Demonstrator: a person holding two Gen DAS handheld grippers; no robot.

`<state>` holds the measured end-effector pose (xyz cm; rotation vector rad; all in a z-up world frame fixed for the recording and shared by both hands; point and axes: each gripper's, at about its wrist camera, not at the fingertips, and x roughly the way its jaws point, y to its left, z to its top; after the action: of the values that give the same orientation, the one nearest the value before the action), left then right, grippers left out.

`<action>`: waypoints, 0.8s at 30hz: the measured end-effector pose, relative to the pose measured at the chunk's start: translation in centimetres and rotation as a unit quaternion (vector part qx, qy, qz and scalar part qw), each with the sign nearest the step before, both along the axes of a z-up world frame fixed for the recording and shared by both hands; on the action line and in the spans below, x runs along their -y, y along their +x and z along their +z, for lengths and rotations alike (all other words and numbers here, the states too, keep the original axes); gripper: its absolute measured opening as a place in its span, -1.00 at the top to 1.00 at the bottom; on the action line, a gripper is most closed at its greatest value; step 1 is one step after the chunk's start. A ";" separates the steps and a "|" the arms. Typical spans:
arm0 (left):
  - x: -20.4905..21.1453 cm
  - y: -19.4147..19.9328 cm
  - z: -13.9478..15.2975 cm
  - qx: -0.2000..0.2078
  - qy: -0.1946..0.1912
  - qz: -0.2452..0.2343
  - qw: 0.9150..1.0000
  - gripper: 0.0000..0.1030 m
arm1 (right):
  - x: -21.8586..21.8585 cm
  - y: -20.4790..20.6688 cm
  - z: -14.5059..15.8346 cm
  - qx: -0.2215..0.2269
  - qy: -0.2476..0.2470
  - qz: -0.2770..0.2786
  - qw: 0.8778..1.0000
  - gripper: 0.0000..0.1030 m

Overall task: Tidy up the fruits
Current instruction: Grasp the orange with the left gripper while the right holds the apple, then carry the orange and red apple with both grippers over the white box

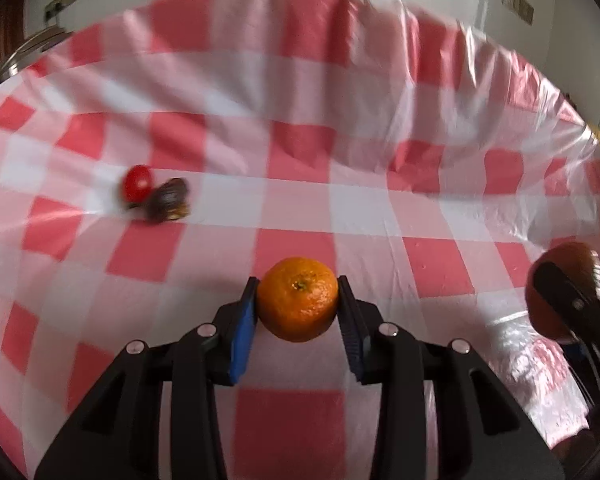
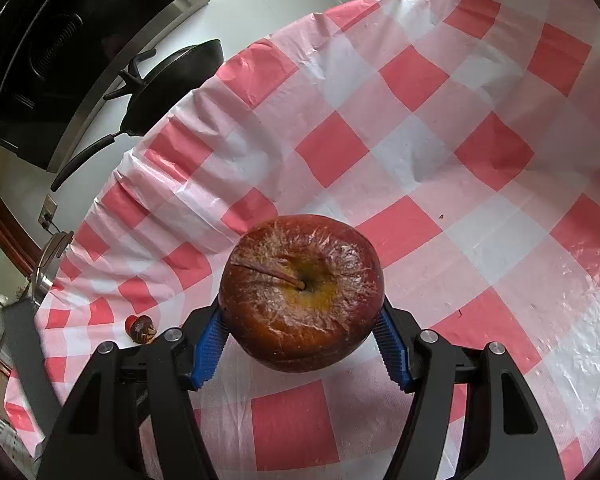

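My left gripper (image 1: 298,280) is shut on a small orange (image 1: 298,304), its blue pads pressing both sides just above the red-and-white checked tablecloth (image 1: 300,208). A brown-red apple (image 2: 300,292) wrapped in clear film, stem towards the camera, is clamped in my right gripper (image 2: 300,310). That apple (image 1: 572,256) also shows at the right edge of the left wrist view, behind a black finger. A red cherry tomato (image 1: 138,188) lies against a dark brown wrinkled fruit (image 1: 168,200) at the left of the cloth. The same tomato (image 2: 131,322) and brown fruit (image 2: 144,330) appear small in the right wrist view.
A black pan (image 2: 172,84) with a long handle stands beyond the cloth's far edge, next to a dark appliance (image 2: 60,48). A metal lid (image 2: 48,260) sits off the cloth's left corner. The cloth is wrinkled along its edges.
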<state>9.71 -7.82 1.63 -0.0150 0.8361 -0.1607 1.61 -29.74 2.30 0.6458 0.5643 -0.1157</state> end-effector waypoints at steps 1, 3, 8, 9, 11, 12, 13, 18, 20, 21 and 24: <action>-0.5 -0.6 0.3 0.003 -0.004 0.004 1.000 0.26 | 0.0 0.0 0.0 0.000 0.000 0.000 1.000 -0.25; -1.5 -2.3 0.9 0.012 -0.005 0.013 1.000 0.26 | 0.0 0.0 0.0 -0.001 0.000 0.001 1.000 -0.25; -1.8 -6.0 2.3 0.028 -0.004 0.033 0.999 0.26 | -0.2 0.4 -0.2 -0.006 0.000 0.007 1.000 -0.25; -1.9 -7.1 2.5 0.032 0.000 0.039 0.999 0.26 | -0.2 0.5 -0.2 -0.008 0.000 0.007 1.000 -0.25; -2.2 -8.9 2.7 0.036 0.006 0.047 0.998 0.26 | -0.2 0.5 -0.2 -0.008 0.001 0.010 1.000 -0.25; -2.5 -10.1 2.8 0.038 0.007 0.051 0.998 0.26 | -0.2 0.6 -0.3 -0.008 0.001 0.011 1.000 -0.25; -2.9 -11.2 2.8 0.037 0.005 0.054 0.998 0.26 | -0.3 0.6 -0.3 -0.010 0.002 0.015 1.000 -0.25; -4.6 -17.2 3.3 0.041 0.009 0.063 0.997 0.25 | -0.8 1.1 -0.5 -0.018 0.008 0.063 0.998 -0.25; -5.2 -19.6 3.5 0.045 0.015 0.063 0.997 0.25 | -1.0 1.1 -0.6 -0.024 0.018 0.087 0.996 -0.25; -5.8 -21.2 3.6 0.047 0.020 0.065 0.997 0.25 | -1.1 0.8 -0.6 -0.031 0.022 0.094 0.995 -0.25; -7.8 -24.7 3.3 0.050 0.034 0.076 0.995 0.25 | -2.2 -1.4 -0.4 -0.036 0.019 0.106 0.994 -0.25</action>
<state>-15.01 -0.03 4.92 -0.0070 0.7372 0.0111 0.19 -27.58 1.93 0.6166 0.7019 0.0726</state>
